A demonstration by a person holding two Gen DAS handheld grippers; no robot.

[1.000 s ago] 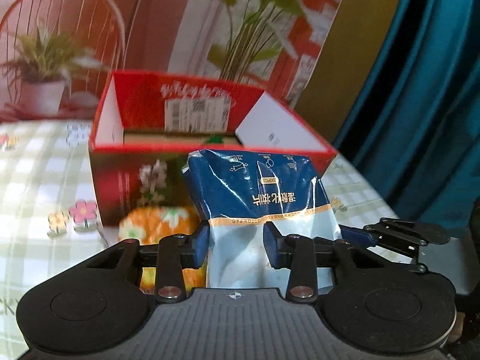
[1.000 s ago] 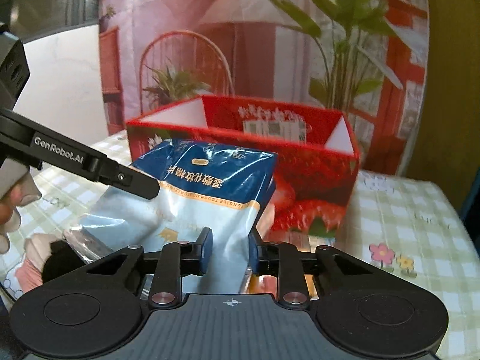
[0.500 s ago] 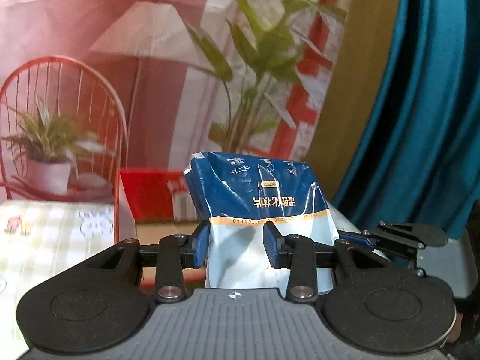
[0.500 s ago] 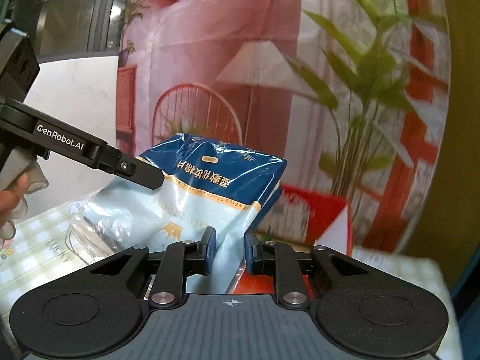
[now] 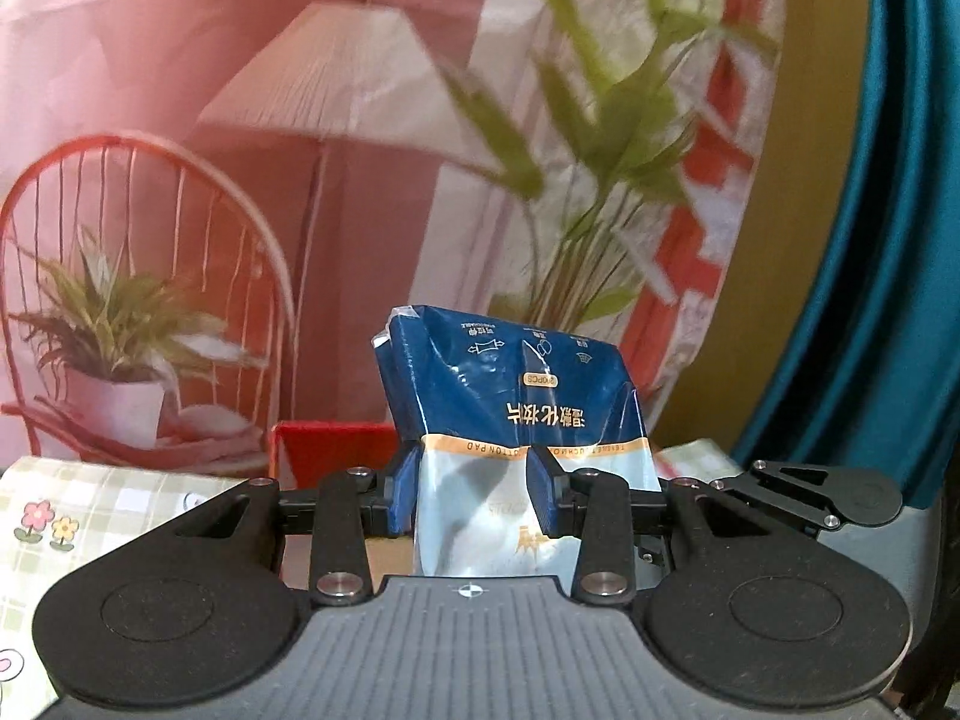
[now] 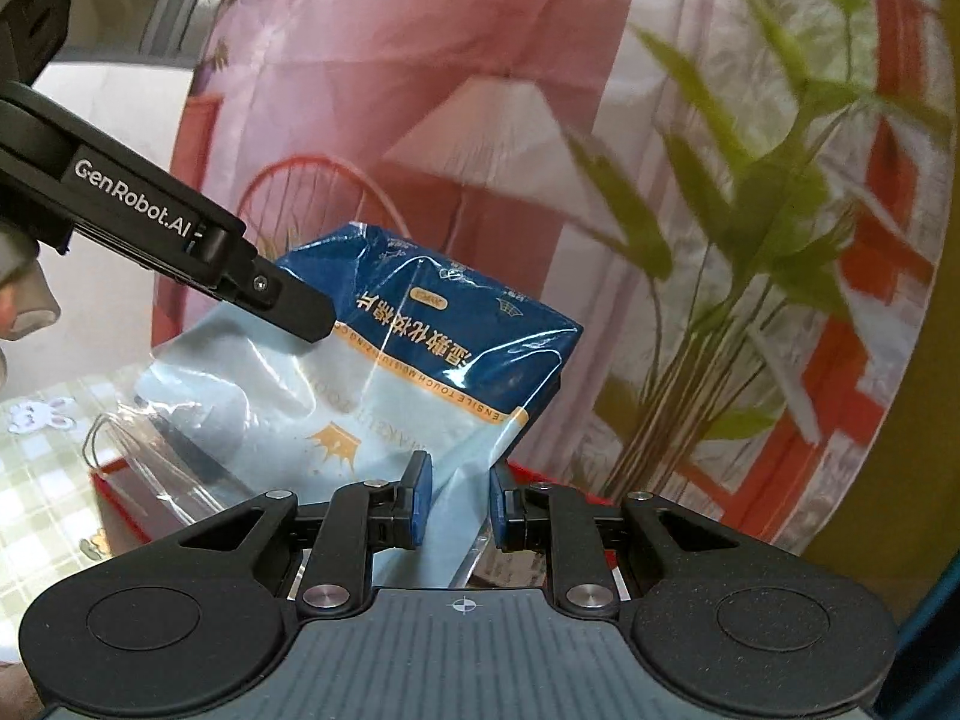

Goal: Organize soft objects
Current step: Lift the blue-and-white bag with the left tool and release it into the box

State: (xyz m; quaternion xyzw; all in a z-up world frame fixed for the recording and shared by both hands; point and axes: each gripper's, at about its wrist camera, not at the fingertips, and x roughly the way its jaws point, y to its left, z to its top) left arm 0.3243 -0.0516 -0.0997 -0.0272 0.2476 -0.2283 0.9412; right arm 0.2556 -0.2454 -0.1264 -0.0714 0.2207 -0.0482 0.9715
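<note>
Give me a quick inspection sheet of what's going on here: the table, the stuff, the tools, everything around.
Surface: table under a checked cloth with flower prints.
Job's things: blue cotton pad bag held up in the air; red box low behind it, mostly hidden.
Clutter: nothing seen.
Grippers: left tool shut on the bag's pale lower part; right tool shut on a thinner edge of the same bag.
Cables: nothing seen.
Surroundings: printed backdrop of a lamp, chair and plants; teal curtain at the right edge of the left view.
</note>
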